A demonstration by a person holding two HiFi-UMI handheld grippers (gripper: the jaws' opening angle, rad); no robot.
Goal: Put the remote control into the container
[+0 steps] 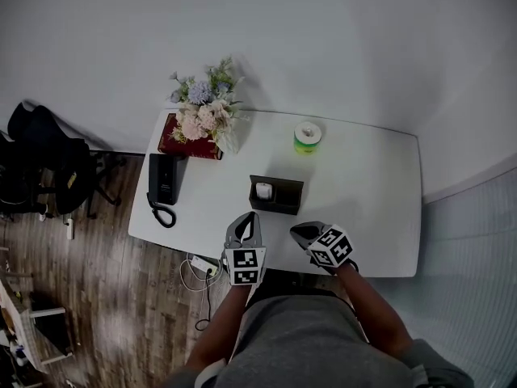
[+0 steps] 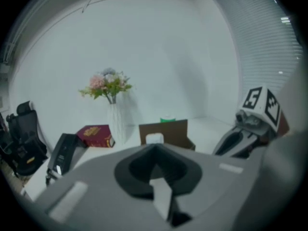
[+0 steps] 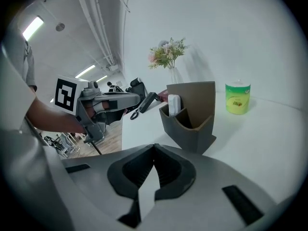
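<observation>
A white remote control [image 1: 263, 191] stands upright in the left compartment of a dark, open-topped container [image 1: 279, 196]. It is a slim rounded bar, and its top reaches above the low front wall but stays below the tall back wall. The container sits near the middle of the white tabletop [image 1: 371, 192], a little toward the front edge. The left gripper [image 1: 252, 217] is near the front edge with its jaws pressed together on nothing, its tips pointing at the container's left end, close to it but apart. The right gripper [image 1: 297, 231] is beside it, nearer the front edge, its jaws likewise closed and empty. At the back left corner a vase of flowers [image 1: 206, 111] stands by a red book [image 1: 187, 140], and a black telephone [image 1: 164, 180] lies along the left edge. A green-labelled roll [image 1: 307, 137] stands near the back edge. From the container to the right edge the tabletop is bare white surface, with wooden floor [image 1: 121, 289] off the left edge
</observation>
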